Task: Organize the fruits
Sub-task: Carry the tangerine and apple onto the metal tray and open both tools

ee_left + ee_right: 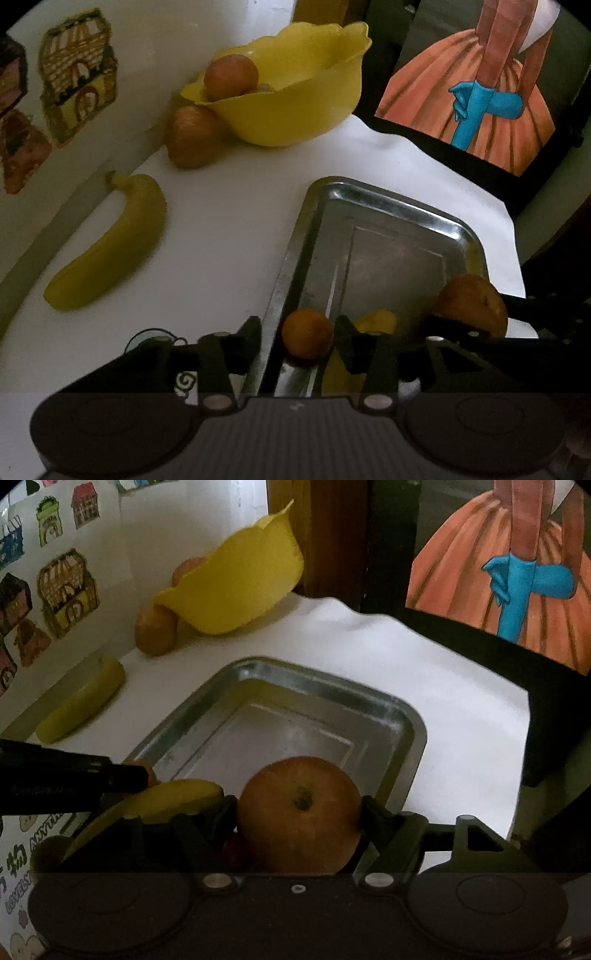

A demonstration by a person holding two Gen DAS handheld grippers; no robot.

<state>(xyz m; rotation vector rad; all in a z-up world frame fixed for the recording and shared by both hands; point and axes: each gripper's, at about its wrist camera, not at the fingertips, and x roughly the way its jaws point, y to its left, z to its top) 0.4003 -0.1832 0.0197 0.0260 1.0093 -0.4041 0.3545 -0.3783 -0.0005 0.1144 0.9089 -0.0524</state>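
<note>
A metal tray [388,195] [314,675] lies on the white table. My left gripper [299,339] hangs open over its near left corner. A small orange [306,334] rests in the tray between the fingers, with a gap on its left side. My right gripper [297,812] is shut on a large orange-brown apple [299,812] [472,302] just above the tray's near end. A banana [166,801] [376,321] lies in the tray between the two grippers. A second banana [110,240] lies on the table to the left.
A yellow bowl [295,107] at the back holds an orange [231,75]; another round fruit [192,136] sits against its left side. A wall with stickers runs along the left. A painting [480,92] stands behind the table's far right edge.
</note>
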